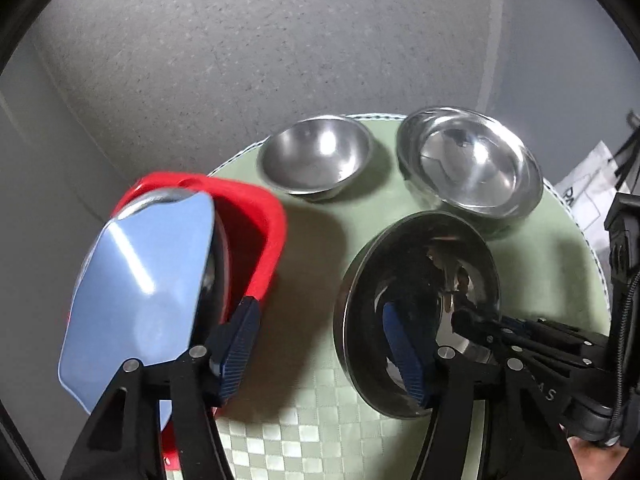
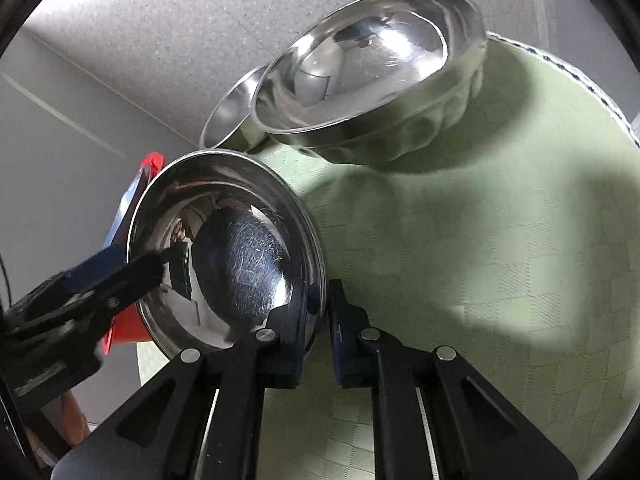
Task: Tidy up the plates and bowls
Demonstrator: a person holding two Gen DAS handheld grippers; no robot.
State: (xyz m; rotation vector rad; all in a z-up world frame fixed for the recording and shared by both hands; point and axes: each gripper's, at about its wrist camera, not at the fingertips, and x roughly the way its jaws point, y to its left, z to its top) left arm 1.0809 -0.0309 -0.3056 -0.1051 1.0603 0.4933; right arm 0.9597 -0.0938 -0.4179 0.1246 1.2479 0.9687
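The right hand-held gripper (image 2: 318, 320) pinches the tilted steel plate's (image 2: 224, 248) thin rim at lower middle, the left hand-held gripper (image 1: 324, 360) is half open around it, so the shiny plate could slip and bang the bowl (image 2: 372, 76).

I can read only the letters "AS" on the black arm of the right gripper (image 1: 550, 394); a white bag (image 1: 588, 196) shows cut-off, unreadable print.

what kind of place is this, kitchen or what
Probably a home kitchen or dining spot: steel bowls and a steel plate sit on a green checked table mat, beside a red dish rack holding a blue plate.
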